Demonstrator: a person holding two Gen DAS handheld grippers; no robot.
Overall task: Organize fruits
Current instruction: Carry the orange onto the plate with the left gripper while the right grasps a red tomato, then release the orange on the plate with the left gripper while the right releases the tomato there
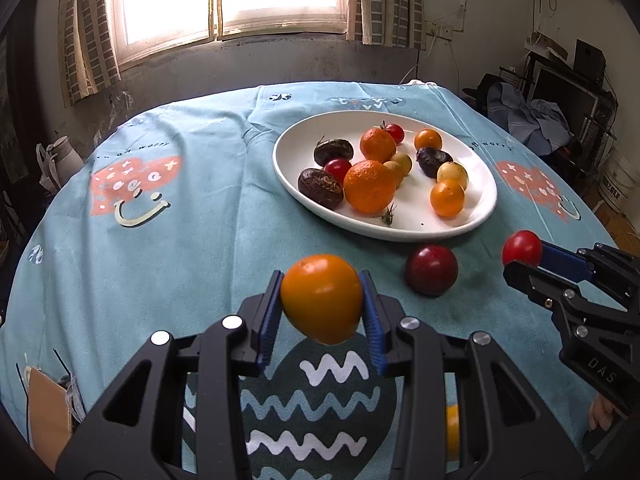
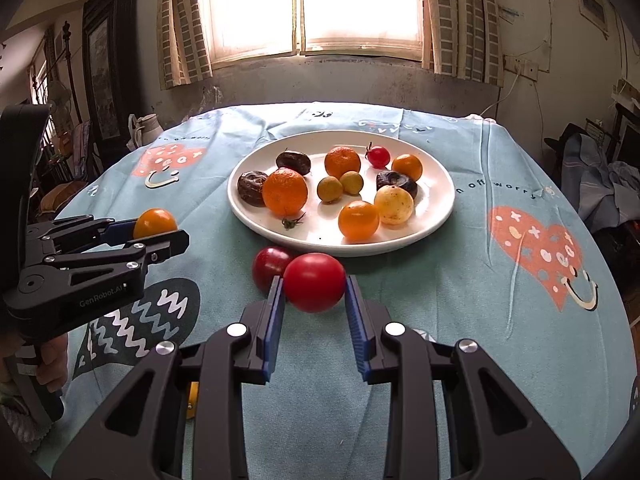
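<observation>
We take this for a lived-in home: a round table under a pale blue cartoon-print tablecloth (image 2: 480, 280) stands before a bright window with checked beige curtains (image 2: 460, 20), piled blue clothes (image 1: 532, 116) heaped at the right, a framed dark picture (image 2: 106, 60) leaning left

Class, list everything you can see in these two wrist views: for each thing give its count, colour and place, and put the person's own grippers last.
Plate: one, white, on the tablecloth ahead of both grippers.
Large oranges: two, orange, on the plate's left and middle.
Small orange fruits: two, on the plate's right part.
Dark wrinkled fruits: three, brown-purple, on the plate.
Small yellow-green fruits: two, mid-plate.
Pale yellow fruit: one, near the plate's front right.
Dark red fruit: one, on the cloth before the plate.
Tablecloth: one, light blue, printed hearts.
Window: one, bright, behind the table.
Left gripper: black, blue pads, gripping an orange tomato.
Right gripper: same, gripping a red tomato.
</observation>
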